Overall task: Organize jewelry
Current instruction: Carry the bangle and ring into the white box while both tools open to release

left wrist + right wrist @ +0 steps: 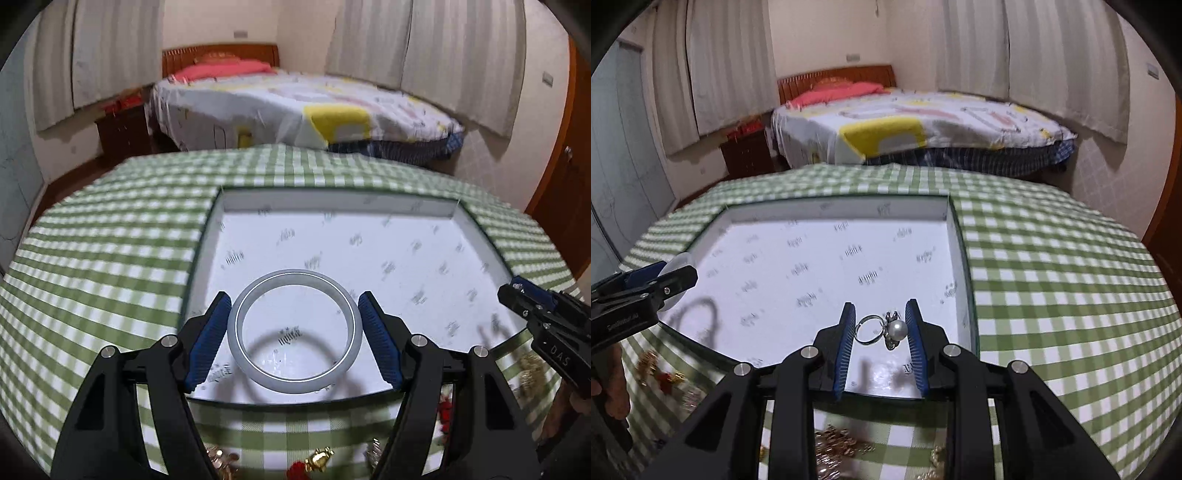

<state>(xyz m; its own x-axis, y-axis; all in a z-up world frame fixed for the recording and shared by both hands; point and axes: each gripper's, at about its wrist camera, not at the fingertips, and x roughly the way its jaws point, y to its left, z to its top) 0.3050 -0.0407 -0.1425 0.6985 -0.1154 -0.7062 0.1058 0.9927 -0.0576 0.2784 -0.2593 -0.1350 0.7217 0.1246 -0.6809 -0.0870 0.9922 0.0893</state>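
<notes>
Your left gripper [293, 325] clamps a pale grey bangle [294, 329] between its blue ribbed pads [207, 341] — smooth, thick, glossy ring, held flat above the near part of the white tray [458, 210], its round shadow falling on the tray floor. Your right gripper [881, 326] pinches a silver ring [882, 329] with a round pearl on top — thin metal band, pearl against the right pad, held over the tray's near right corner [955, 236]. The tray is shallow, rectangular, lined with white paper printed with small grey marks. It sits on a green-and-white checked tablecloth [1052, 295]. Gold and red trinkets [314, 461] lie blurred on the cloth at the near edge. A bed [923, 125] with patterned cover stands behind.
</notes>
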